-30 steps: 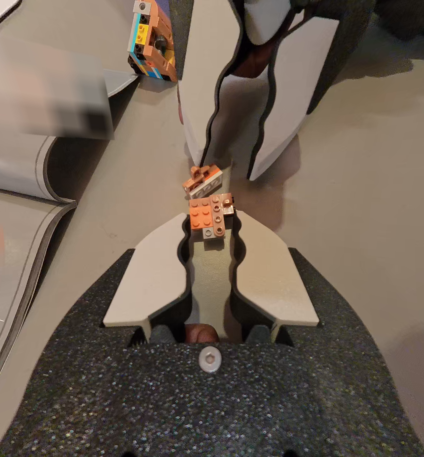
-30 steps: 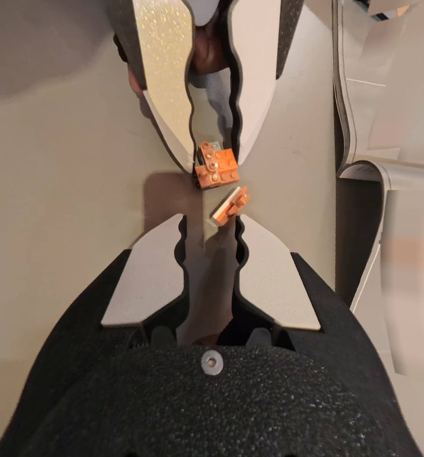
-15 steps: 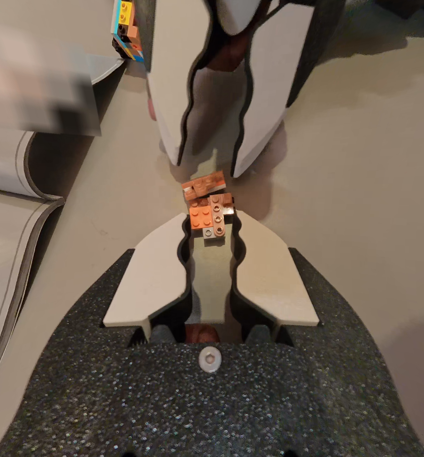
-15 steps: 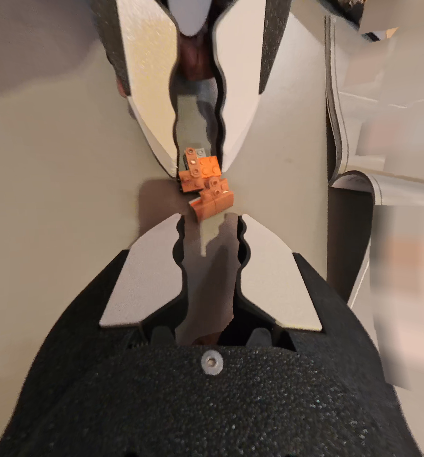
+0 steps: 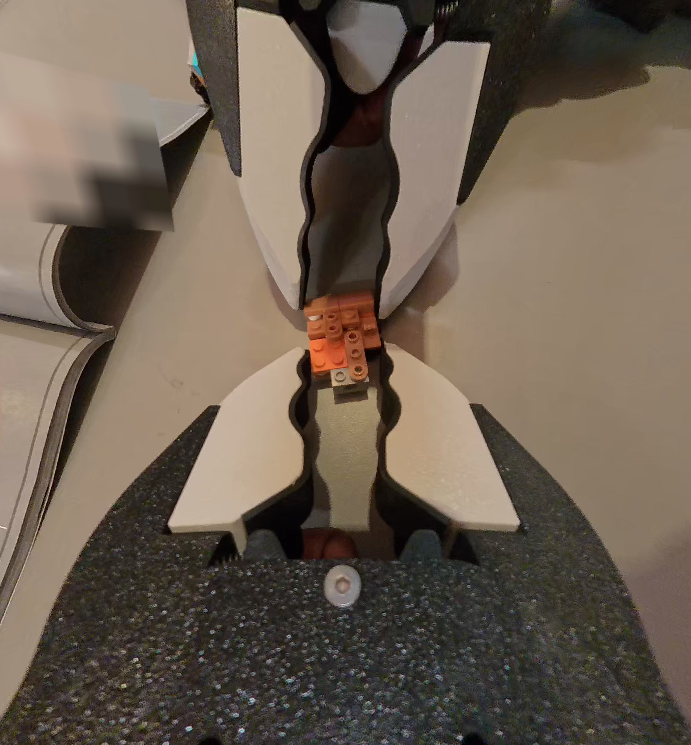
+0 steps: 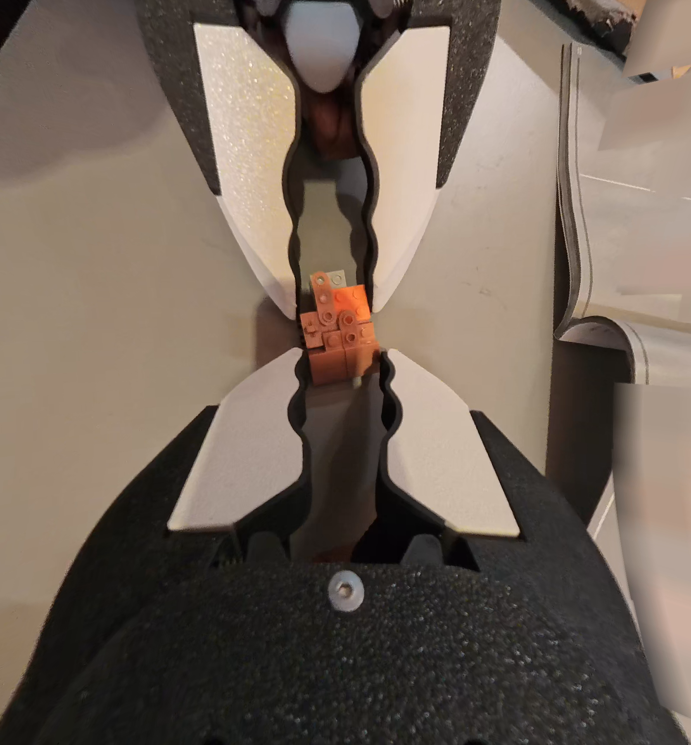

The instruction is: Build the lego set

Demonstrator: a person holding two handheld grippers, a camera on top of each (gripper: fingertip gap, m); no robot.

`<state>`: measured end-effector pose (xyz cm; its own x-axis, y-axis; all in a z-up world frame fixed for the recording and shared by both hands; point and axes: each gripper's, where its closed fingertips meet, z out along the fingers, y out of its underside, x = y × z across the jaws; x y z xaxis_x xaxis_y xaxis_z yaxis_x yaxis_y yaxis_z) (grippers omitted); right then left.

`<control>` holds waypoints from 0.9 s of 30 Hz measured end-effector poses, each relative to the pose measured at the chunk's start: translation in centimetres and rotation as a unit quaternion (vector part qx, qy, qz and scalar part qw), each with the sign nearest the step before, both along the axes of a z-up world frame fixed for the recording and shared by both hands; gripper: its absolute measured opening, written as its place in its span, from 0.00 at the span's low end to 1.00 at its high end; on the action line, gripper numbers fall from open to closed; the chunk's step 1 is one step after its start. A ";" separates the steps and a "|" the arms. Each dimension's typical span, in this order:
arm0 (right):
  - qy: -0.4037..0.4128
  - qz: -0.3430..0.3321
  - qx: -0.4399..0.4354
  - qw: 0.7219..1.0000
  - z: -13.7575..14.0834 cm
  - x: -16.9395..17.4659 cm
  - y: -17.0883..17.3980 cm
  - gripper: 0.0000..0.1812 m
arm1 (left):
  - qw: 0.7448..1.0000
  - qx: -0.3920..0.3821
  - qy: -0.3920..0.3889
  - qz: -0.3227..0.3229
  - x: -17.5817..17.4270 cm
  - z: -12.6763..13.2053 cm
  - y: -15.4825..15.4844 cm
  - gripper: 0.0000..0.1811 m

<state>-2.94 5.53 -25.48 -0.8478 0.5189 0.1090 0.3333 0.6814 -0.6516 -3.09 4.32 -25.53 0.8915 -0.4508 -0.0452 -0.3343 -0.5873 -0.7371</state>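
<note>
Tip to tip over a pale beige worktop [image 5: 577,322]: left gripper [image 5: 344,365] and right gripper [image 6: 342,358], facing each other head-on

Left gripper: fingers closed to a narrow gap, clamped on a small orange and brown brick assembly [image 5: 338,356] with one grey plate at its near end; orange studded plate on the left, brown strip of round holes beside it

Right gripper: fingers likewise narrowed, pinching a brown brick piece [image 6: 336,361] by its sides at the very tips

Brown brick piece pressed against the far end of the brick assembly, touching, studs level; whether fully seated, cannot tell

Both pieces held between the four fingertips, above the worktop, a soft shadow beneath

Seen in the left wrist view: open instruction booklet [image 5: 21,363] along the worktop's left edge, pages curling up, partly under a blurred patch; a sliver of a blue and yellow build [image 5: 195,66] peeking out behind the right gripper's finger at the far left

Seen in the right wrist view: same booklet along the right edge, well apart from the grippers
</note>
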 end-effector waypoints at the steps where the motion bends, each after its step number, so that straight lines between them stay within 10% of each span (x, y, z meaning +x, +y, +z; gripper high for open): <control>1: -0.001 -0.003 0.001 1.000 0.0 0.1 0.0 0.19 | 1.000 0.001 0.002 -0.003 0.1 0.0 0.0 0.18; 27: 0.011 -0.012 0.013 1.000 -0.6 -0.4 -0.6 0.22 | 1.000 0.008 -0.014 -0.006 0.1 0.0 0.2 0.18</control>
<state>-3.34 4.90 -26.04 -0.8321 0.5365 0.1406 0.3366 0.6900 -0.6408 -2.96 4.56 -25.58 0.8866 -0.4617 -0.0274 -0.3210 -0.5717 -0.7551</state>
